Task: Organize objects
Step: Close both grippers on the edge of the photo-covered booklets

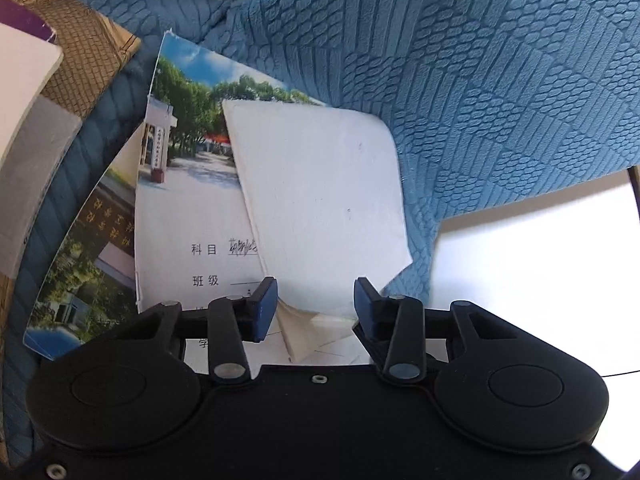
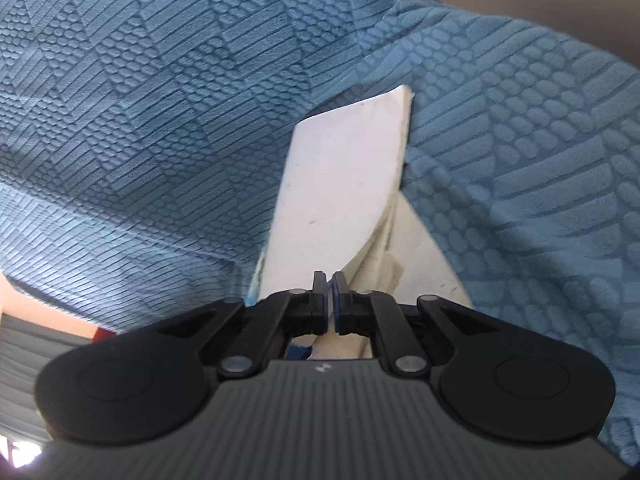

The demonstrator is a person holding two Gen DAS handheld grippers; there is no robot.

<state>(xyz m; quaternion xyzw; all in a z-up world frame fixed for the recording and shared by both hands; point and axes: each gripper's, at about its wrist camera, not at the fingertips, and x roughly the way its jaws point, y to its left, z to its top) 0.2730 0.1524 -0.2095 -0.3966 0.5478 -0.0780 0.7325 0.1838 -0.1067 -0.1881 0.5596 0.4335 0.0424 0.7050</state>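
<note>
With the right gripper [image 2: 328,300] pinched on the white booklet [image 2: 340,184] and the left gripper [image 1: 315,304] half-open astride it, pages could tear.

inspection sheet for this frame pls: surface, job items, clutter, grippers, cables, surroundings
surface: blue textured cloth, rumpled.
job's things: white booklet lying askew on a photo-cover notebook; second photo cover underneath.
clutter: patterned brown book and a white-edged stack at left.
grippers: left gripper jaws apart, astride the white booklet's near corner, pads not pressing; right gripper jaws shut, whether pinching a page unclear.
cables: thin dark line at right edge, unclear.
surroundings: bright pale area beyond the cloth.
</note>
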